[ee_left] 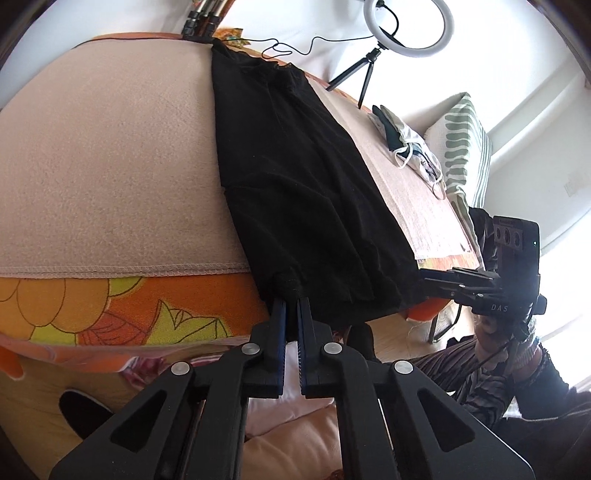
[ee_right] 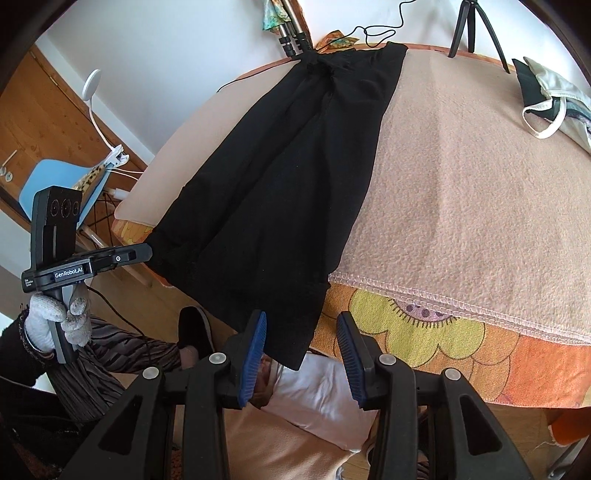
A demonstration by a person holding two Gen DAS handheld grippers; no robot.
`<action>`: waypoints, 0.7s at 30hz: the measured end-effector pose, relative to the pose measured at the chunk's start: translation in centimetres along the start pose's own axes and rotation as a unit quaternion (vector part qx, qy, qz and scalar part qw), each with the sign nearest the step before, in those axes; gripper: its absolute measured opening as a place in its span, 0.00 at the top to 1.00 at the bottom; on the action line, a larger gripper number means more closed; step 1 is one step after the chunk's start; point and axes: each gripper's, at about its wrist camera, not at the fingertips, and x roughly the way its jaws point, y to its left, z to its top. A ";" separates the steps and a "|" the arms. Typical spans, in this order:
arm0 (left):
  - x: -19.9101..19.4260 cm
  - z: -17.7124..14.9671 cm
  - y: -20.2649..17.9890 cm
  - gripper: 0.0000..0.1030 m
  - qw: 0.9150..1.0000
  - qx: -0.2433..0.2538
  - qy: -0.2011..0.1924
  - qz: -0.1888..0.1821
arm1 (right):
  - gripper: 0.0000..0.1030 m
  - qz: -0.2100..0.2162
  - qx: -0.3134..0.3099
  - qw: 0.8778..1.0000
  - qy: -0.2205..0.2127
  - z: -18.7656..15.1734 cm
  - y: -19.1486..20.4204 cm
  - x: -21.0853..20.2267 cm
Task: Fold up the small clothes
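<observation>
A long black garment lies stretched along the table on a beige fleece blanket, and its near end hangs over the front edge. My left gripper is shut on the garment's near left corner. In the right wrist view the garment runs from the far edge to the front. My right gripper is open, with the garment's near right corner hanging just before its left finger. The left gripper shows at the left of the right wrist view, at the cloth's other corner.
An orange flowered cloth lies under the blanket at the front edge. A pile of small light clothes sits at the far right. A ring light on a tripod and stand legs are at the far edge. A striped cushion is beyond the table.
</observation>
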 end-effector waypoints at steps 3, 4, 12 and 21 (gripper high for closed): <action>-0.2 -0.4 0.0 0.97 1.000 0.014 0.002 0.010 | 0.61 0.006 0.010 1.000 0.002 -0.5 -0.5 -0.3; 0.0 -0.4 0.2 0.97 1.000 0.011 0.006 0.011 | 0.60 0.008 0.011 1.000 0.003 -0.5 -0.5 -0.4; -0.1 0.0 0.5 0.80 1.000 0.001 0.010 0.005 | 0.67 0.017 0.008 1.000 0.010 0.2 -0.3 0.2; 0.5 -0.1 0.2 0.96 1.000 0.010 0.016 -0.009 | 0.94 0.015 0.007 1.000 0.007 0.5 0.1 0.9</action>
